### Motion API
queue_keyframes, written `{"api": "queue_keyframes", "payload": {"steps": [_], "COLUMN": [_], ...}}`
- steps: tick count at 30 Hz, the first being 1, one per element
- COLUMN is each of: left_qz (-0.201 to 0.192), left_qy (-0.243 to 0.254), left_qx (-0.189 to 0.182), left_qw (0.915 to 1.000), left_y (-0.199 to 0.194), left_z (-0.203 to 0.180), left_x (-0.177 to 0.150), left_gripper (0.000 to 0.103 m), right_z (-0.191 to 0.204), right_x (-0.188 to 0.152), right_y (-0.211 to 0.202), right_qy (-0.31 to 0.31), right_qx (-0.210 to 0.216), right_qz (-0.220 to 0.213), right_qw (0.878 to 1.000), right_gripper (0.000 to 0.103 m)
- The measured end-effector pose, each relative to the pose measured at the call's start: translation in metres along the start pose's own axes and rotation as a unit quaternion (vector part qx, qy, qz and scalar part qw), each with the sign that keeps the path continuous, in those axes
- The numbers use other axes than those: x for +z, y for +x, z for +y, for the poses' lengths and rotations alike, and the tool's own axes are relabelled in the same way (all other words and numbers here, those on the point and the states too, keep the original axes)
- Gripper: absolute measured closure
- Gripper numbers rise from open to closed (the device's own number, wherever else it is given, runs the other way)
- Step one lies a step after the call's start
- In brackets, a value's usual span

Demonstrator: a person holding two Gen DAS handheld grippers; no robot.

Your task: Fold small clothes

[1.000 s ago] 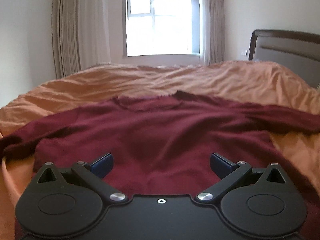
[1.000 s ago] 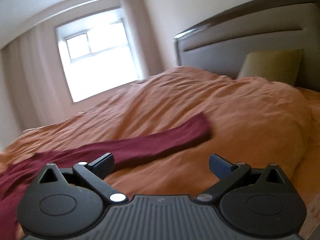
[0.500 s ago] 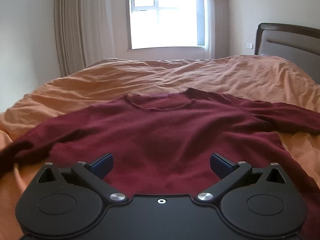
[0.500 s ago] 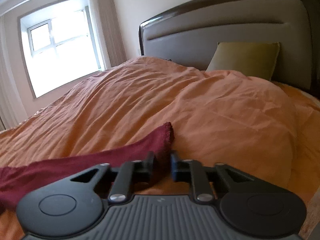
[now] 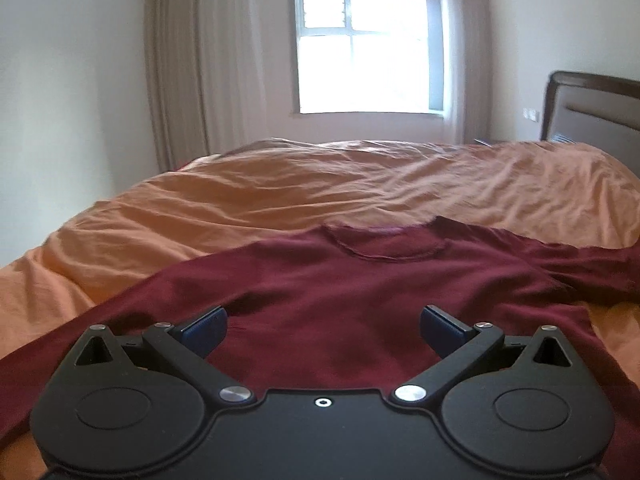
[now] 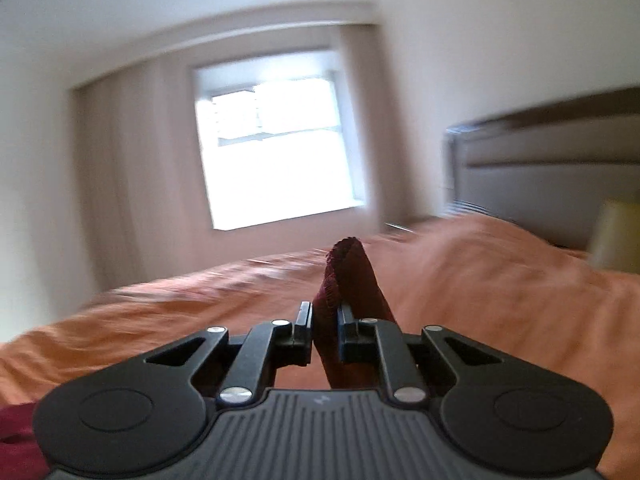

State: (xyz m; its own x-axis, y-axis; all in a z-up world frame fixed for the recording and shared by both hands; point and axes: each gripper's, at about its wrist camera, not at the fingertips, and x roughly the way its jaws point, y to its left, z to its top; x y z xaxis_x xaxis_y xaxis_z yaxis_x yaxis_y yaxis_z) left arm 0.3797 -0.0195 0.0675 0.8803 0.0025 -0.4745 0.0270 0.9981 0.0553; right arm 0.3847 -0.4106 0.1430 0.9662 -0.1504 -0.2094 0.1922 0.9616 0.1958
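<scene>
Our right gripper is clamped on the sleeve cuff of the maroon sweater, which lies flat on the orange duvet; our left gripper hovers wide open, holding nothing; we should carry that 1 sleeve across the chest, low and taut, avoiding bunching.

Both tools are matte black plastic. The left gripper has two round housings with raised discs, angled linkage bars pinned by silver screws, triangular cut-outs near the outer corners and dark blue pads on its fingers; a small silver ring sits at the centre of its smooth base. The right gripper shares that build (its base is grey and ribbed), though its pads look black, perhaps from blur.
</scene>
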Motion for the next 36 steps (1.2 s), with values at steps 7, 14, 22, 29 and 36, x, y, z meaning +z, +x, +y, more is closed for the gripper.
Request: {"api": "queue_keyframes", "payload": {"steps": [7, 14, 22, 29, 36], "left_qz": [-0.002, -0.002, 0.005, 0.002, -0.014], "left_qy": [-0.036, -0.055, -0.081, -0.097, -0.120], "left_qx": [0.037, 0.074, 0.101, 0.078, 0.005], "left_qw": [0.9986, 0.9957, 0.9916, 0.9922, 0.9926], "left_y": [-0.005, -0.008, -0.007, 0.004, 0.024], "left_z": [0.047, 0.100, 0.133, 0.117, 0.067], "left_x": [-0.006, -0.014, -0.024, -0.025, -0.018], "left_gripper": [0.001, 0.001, 0.001, 0.001, 0.001], "right_z": [0.145, 0.260, 0.325, 0.290, 0.187], "right_x": [-0.020, -0.084, -0.143, -0.149, -0.141], "right_y": [0.018, 0.031, 0.032, -0.002, -0.036], "right_qy": [-0.052, -0.130, -0.214, -0.251, -0.271], "right_qx": [0.113, 0.186, 0.227, 0.260, 0.199], "right_qz": [0.008, 0.058, 0.124, 0.128, 0.118], "right_qw": [0.992, 0.972, 0.942, 0.924, 0.934], "right_gripper": [0.090, 0.090, 0.087, 0.026, 0.001]}}
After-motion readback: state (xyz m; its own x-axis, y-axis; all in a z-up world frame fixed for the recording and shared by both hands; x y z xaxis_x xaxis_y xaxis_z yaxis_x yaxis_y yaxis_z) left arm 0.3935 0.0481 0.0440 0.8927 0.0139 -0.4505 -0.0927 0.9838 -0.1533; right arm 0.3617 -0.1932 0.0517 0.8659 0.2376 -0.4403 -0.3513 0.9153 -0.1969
